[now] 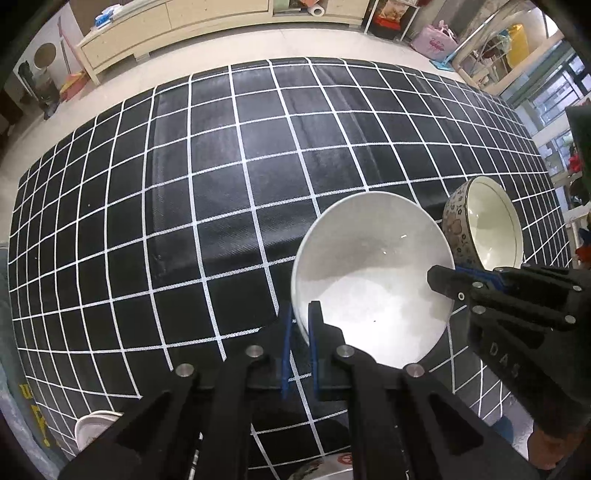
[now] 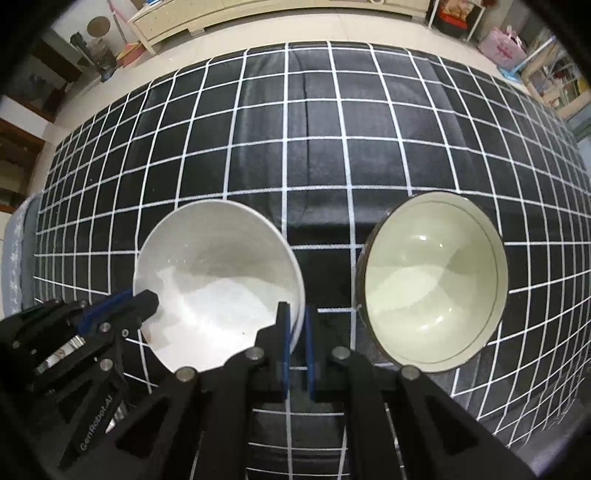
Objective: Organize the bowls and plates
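**White bowl gripped on both sides, most of the sorting still ahead**

Black cloth [image 1: 221,166] with a white grid covers the table where we work, and behind it we see a pale floor and a long cream cabinet [image 1: 155,26]. We hold the white bowl [image 1: 373,273] with both tools at once. Our left gripper [image 1: 301,325] is clamped on its rim at the left side, one blue pad inside the wall and one outside. Our right gripper [image 2: 295,328] is clamped on the opposite rim in the same way. Both point steeply down at the table. Whether the bowl rests on the cloth or hangs just above it, we cannot tell.

Just beside the white bowl, on its right, stands the patterned bowl [image 2: 432,280], upright, with a cream inside and a dark flowered outside. The two rims sit close but apart. Neither bowl is nested in the other.

As we judge it, the task is at an early or middle stage: the two bowls are side by side, not stacked. At the near edge of the left view we glimpse a white plate [image 1: 92,428] and the rim of another dish [image 1: 325,469], both mostly hidden, so more pieces seem to be waiting. What likely remains is to settle this bowl, pair it with the patterned one, and gather the plates.
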Tool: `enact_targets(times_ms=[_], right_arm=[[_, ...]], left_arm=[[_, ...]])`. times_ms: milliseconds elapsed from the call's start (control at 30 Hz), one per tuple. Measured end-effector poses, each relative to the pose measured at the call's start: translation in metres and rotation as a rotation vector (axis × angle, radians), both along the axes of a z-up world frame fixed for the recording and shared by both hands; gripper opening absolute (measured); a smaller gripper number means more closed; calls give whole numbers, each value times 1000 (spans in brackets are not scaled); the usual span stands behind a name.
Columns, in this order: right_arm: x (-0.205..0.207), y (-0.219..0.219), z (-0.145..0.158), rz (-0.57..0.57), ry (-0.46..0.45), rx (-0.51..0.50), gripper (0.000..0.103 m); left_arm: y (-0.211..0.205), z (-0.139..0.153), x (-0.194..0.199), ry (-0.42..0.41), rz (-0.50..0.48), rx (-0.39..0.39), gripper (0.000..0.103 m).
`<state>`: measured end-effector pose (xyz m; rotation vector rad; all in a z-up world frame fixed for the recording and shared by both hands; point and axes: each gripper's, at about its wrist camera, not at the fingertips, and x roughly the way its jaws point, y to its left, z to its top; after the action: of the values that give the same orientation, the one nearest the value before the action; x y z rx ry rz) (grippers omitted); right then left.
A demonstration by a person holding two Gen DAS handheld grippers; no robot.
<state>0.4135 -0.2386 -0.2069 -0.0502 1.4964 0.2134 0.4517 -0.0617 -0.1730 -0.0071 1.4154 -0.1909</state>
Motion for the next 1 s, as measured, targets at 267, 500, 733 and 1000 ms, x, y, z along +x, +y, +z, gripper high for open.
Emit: enact_targets(times_ms=[267, 500, 733, 1000], right_arm=[[-36, 17, -8, 1, 25, 19, 10], [-103, 60, -14, 42, 25, 11, 10], [-164, 105, -11, 76, 28, 13, 10], [-200, 137, -8, 68, 41, 9, 10]], left_arm=[[6, -2, -27, 26, 0, 2, 7], [20, -7, -62, 41, 23, 5, 8], [27, -10, -81, 46, 16, 30, 9], [19, -18, -74, 64, 20, 37, 9]])
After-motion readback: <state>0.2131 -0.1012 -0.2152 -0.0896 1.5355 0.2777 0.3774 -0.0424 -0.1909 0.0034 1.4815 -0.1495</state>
